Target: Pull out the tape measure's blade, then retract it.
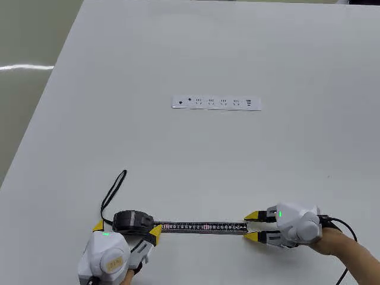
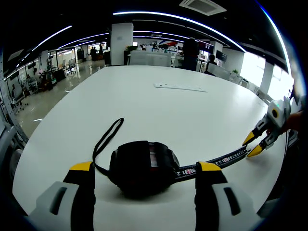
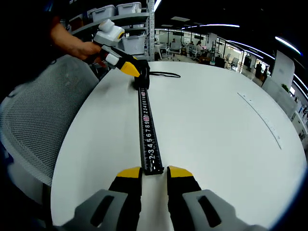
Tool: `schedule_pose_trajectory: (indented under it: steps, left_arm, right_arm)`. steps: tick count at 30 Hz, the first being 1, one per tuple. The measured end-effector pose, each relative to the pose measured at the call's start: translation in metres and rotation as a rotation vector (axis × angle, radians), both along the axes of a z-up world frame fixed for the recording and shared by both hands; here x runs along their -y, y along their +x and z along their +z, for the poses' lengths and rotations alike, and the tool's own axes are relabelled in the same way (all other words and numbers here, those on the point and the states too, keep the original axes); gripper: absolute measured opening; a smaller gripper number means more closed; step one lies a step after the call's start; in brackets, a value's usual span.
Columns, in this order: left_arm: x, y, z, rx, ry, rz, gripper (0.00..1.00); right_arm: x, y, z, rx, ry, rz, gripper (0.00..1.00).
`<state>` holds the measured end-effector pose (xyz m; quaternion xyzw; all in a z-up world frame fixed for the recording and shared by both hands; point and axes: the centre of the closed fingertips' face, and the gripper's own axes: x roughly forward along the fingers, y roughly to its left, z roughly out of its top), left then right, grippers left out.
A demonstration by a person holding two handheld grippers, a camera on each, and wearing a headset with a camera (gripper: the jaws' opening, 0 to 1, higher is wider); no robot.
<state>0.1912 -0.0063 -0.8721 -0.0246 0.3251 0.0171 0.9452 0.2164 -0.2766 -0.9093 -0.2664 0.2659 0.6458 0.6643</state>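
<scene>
The black tape measure case lies near the table's front left, its blade drawn out flat to the right. My left gripper is open and straddles the case, with a gap on each side; the blade runs out past its right jaw. My right gripper is open at the blade's free end, which lies between the yellow fingertips. The blade runs back to the case and the left gripper.
The case's black wrist strap loops away to the far left. A white power strip lies flat at mid-table. The white table has its left edge near the floor. A mesh chair stands by the front edge.
</scene>
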Motion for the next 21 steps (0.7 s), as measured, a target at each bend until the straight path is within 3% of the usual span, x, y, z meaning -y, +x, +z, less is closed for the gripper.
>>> schedule_pose_trajectory:
  steps: [21]
  left_arm:
    - [-0.0006,0.0022,-0.0052,-0.002,-0.008,0.036,0.8]
  right_arm:
    - [-0.0008,0.0002,-0.0037,0.016,-0.004,0.017,0.13]
